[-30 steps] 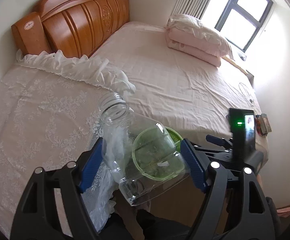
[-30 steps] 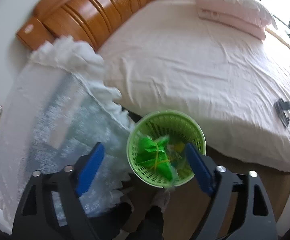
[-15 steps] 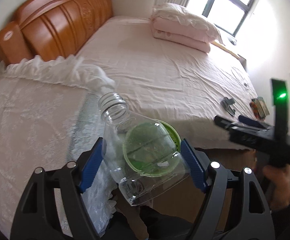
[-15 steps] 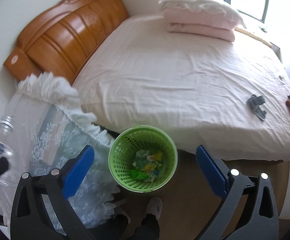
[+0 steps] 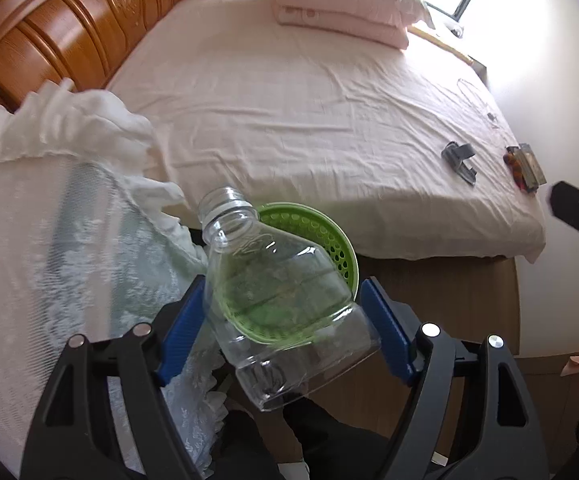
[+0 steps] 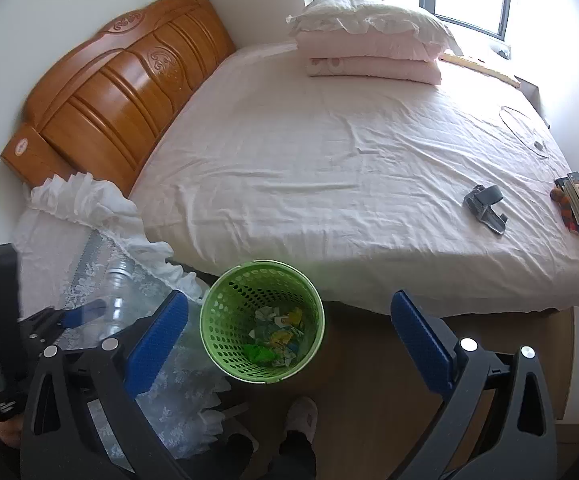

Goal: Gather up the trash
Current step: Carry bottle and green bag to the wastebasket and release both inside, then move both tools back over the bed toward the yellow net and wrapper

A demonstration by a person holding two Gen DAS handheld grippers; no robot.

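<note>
Bottle (image 5: 285, 304) | green bin (image 6: 262, 322) on wood floor (image 6: 373, 364) | beside bed (image 6: 349, 168)

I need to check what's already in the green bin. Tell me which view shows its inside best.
The right wrist view: it looks straight down into the green bin, showing crumpled wrappers at the bottom. In the left wrist view the clear bottle held in the left gripper covers most of it; only the far rim shows.

Your left gripper (image 5: 285, 320) holds the bottle (image 5: 281, 292) above the bin (image 6: 262, 320), which stands on the floor beside the bed (image 6: 349, 184); your right gripper (image 6: 289, 332) is right of it, empty.
</note>
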